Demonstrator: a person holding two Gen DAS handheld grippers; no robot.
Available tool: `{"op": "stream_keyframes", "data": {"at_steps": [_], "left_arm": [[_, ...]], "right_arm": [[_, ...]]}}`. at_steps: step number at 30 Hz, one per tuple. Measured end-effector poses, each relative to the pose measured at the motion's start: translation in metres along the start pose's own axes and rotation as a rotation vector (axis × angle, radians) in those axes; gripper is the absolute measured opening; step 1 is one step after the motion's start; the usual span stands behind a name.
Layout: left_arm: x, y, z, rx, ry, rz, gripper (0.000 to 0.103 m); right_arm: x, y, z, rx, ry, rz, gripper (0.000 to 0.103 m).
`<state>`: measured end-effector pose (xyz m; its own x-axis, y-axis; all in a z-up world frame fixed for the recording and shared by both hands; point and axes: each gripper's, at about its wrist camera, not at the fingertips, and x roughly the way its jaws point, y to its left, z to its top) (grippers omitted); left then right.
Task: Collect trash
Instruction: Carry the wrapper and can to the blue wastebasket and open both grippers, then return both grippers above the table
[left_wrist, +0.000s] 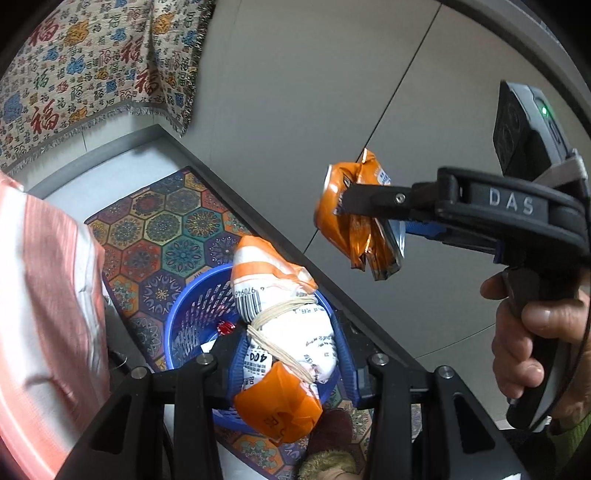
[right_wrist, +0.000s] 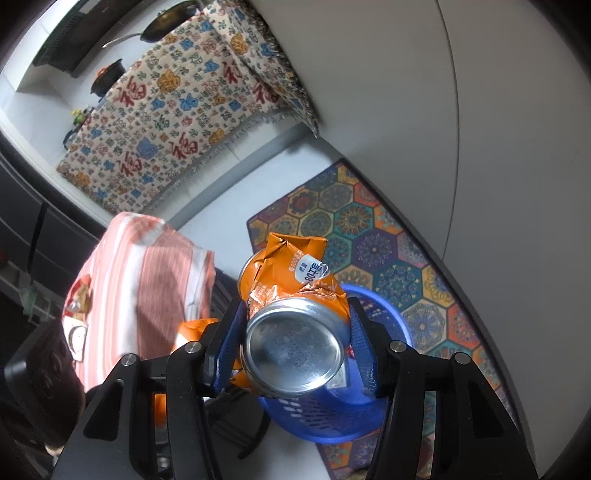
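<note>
Grip comes first: the left gripper (left_wrist: 284, 369) is clamped on a white and orange packet (left_wrist: 280, 332) bound with pale string, and the right gripper (right_wrist: 295, 343) pinches a crushed orange can (right_wrist: 295, 347) with a torn orange wrapper (right_wrist: 295, 258) folded against it, its silver base turned to the camera. In the left wrist view the right gripper (left_wrist: 354, 206) hangs off to the side over the grey floor (left_wrist: 295, 110), the person's hand (left_wrist: 535, 332) on its handle, so the can (left_wrist: 354, 221) looks short of the bin. The blue basket (left_wrist: 192, 317) sits below the packet on the patterned mat (left_wrist: 155, 229); from the right wrist its rim (right_wrist: 384, 306) shows just behind the can. To drop well, I would bring each load squarely above the basket's mouth before loosening the pads, the packet first since it already hangs over the opening. The packet is long, so tipping it end-down should stop it bridging the rim. The wrapper may flutter away from the can on release, so a low release seems wise. A striped pink cloth (right_wrist: 147, 280) lies close by on the left.
</note>
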<state>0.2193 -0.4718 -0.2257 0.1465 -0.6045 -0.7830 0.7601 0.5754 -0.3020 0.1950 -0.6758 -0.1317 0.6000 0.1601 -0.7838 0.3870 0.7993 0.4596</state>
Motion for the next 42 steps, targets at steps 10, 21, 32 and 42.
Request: {"op": "stream_keyframes", "data": {"at_steps": [10, 21, 32, 42], "left_arm": [[0.019, 0.002, 0.003, 0.002, -0.018, 0.041, 0.073], [-0.093, -0.017, -0.023, 0.02, -0.163, 0.126, 0.073], [-0.208, 0.084, -0.127, -0.138, -0.147, 0.39, 0.073], [-0.282, 0.197, -0.201, -0.294, -0.117, 0.598, 0.073]], "right_arm": [[-0.013, -0.011, 0.005, 0.068, -0.086, -0.01, 0.081], [-0.036, 0.025, 0.008, -0.09, -0.192, -0.166, 0.099], [-0.022, 0.163, -0.046, -0.445, -0.193, -0.092, 0.1], [0.054, 0.323, -0.179, -0.813, 0.034, 0.104, 0.1]]}}
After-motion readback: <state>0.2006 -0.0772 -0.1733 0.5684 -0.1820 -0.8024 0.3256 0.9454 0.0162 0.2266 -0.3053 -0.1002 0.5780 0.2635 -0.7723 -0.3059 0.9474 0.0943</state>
